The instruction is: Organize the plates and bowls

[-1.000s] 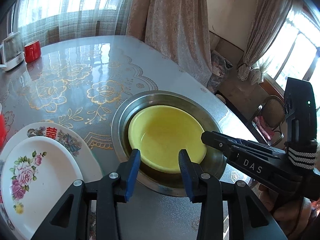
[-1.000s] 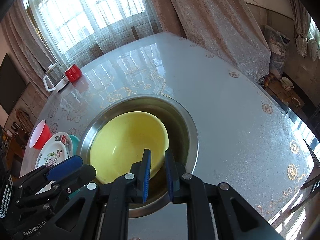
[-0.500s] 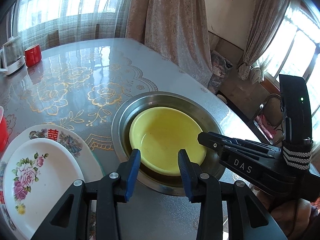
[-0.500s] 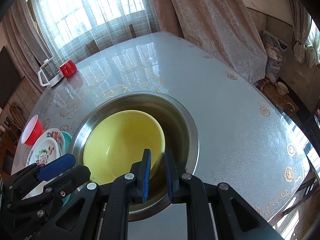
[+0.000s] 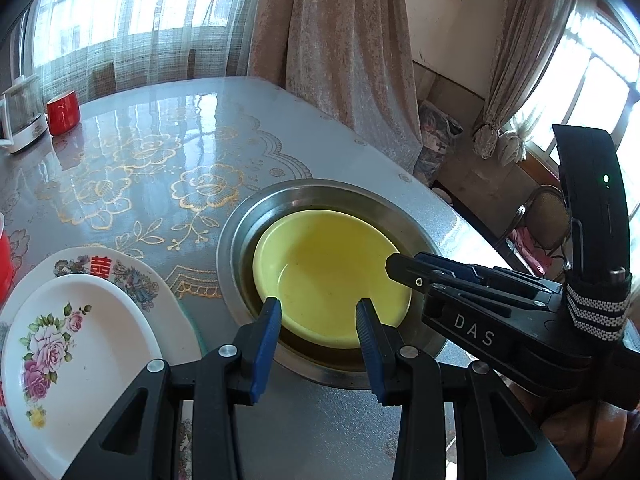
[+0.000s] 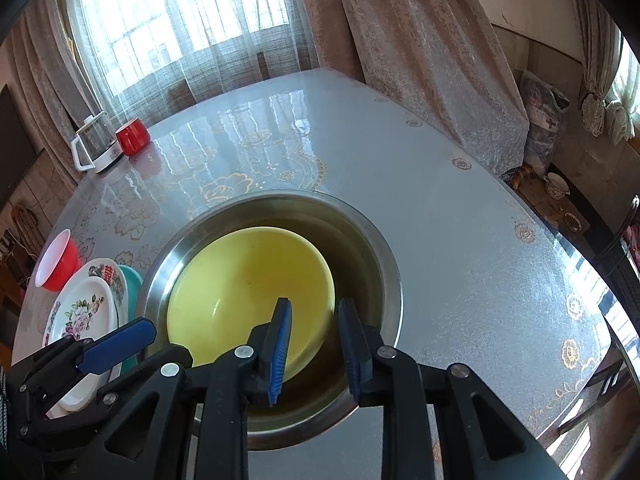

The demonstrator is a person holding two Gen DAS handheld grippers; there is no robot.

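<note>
A yellow bowl (image 5: 328, 272) sits inside a wide steel basin (image 5: 240, 224) on the table; both show in the right wrist view too, bowl (image 6: 244, 280), basin (image 6: 372, 248). My left gripper (image 5: 318, 320) is open and empty over the bowl's near rim. My right gripper (image 6: 314, 320) is open, its jaws either side of the bowl's right rim, holding nothing. A white rose-patterned plate (image 5: 80, 352) lies stacked on a decorated plate (image 5: 132, 272) at the left. A red bowl (image 6: 56, 260) stands beyond the plates.
A teal dish (image 6: 132, 280) peeks from under the plates. A red cup (image 5: 63, 112) and a glass kettle (image 5: 20, 114) stand at the far left of the table. The table edge (image 6: 600, 312) runs along the right, with chairs beyond.
My right gripper's jaws have opened from nearly shut to apart at the yellow bowl's rim. My left gripper has stayed open in much the same place.
</note>
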